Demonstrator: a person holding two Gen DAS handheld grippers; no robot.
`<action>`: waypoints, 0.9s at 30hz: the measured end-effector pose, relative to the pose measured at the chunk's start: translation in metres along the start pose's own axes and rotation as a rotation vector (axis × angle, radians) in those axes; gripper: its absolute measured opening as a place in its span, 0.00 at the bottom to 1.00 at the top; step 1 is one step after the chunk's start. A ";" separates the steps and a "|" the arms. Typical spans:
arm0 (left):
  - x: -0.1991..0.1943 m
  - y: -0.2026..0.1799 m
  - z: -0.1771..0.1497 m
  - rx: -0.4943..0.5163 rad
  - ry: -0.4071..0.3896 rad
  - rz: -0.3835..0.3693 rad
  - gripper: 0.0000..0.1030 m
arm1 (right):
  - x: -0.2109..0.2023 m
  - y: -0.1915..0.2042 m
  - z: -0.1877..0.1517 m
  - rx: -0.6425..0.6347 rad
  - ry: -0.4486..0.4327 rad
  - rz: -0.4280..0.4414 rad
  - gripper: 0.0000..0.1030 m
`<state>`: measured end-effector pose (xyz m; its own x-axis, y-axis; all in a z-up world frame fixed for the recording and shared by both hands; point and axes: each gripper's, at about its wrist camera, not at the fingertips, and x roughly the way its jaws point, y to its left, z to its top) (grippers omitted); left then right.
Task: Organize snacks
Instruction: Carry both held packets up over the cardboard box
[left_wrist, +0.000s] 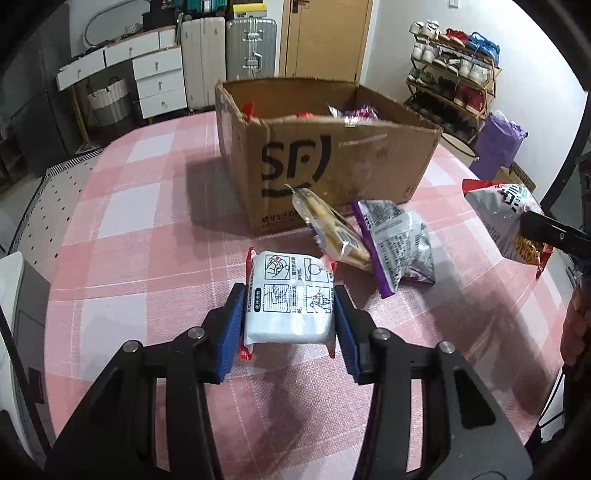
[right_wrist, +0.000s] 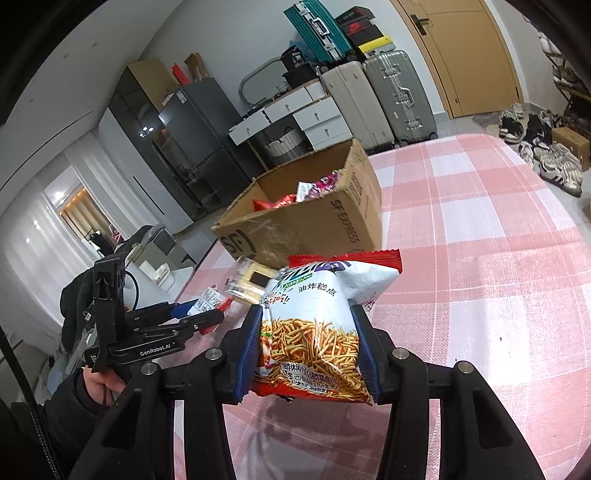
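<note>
My left tongs (left_wrist: 289, 314) are pinching a white packet (left_wrist: 290, 295) with red crimped ends, its sides pressed between the blue pads; whether it rests on the pink checked worktop (left_wrist: 140, 221) or hangs just above it I cannot tell. The risk here, as I judge it, is that the wrapper is slick and puffy: pinched only across the middle, it could slide out or swing when I carry it over the near wall of the cardboard box (left_wrist: 332, 162) straight ahead of these tongs. That wall stands tall, so a low pass could knock the packet loose or shove the box away across the cloth. Ahead and a little to the right of the left tongs, between them and the box, lie a clear yellowish biscuit packet (left_wrist: 332, 232) and just beside it a silver and purple bag (left_wrist: 399, 243); both wait on the worktop and could be brushed aside by a careless sweep. Further right, my right tongs (right_wrist: 308, 347) are closed on a bag of fried noodle sticks (right_wrist: 317, 325), held off the worktop with its red top edge pointing forward; the jaws stand about a bag-width apart, squeezing its lower half. The bag is full of air and could pop or slip if I squeeze harder or tilt it. The box (right_wrist: 306, 221) sits ahead and slightly left of these tongs, already holding several snacks, so both arms heading there together might collide.
</note>
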<state>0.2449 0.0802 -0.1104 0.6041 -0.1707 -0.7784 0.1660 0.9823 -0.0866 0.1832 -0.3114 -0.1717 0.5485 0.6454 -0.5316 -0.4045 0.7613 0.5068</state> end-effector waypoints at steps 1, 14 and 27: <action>-0.004 0.000 0.000 -0.002 -0.006 -0.004 0.42 | -0.002 0.002 0.001 -0.004 -0.003 0.002 0.46; -0.077 -0.018 0.013 0.027 -0.112 -0.019 0.42 | -0.036 0.043 0.016 -0.090 -0.069 0.020 0.46; -0.150 -0.044 0.053 0.025 -0.219 -0.028 0.42 | -0.080 0.088 0.054 -0.174 -0.159 0.042 0.46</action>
<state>0.1878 0.0590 0.0429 0.7532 -0.2129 -0.6223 0.2025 0.9753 -0.0887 0.1432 -0.2999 -0.0481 0.6313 0.6688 -0.3926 -0.5414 0.7425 0.3944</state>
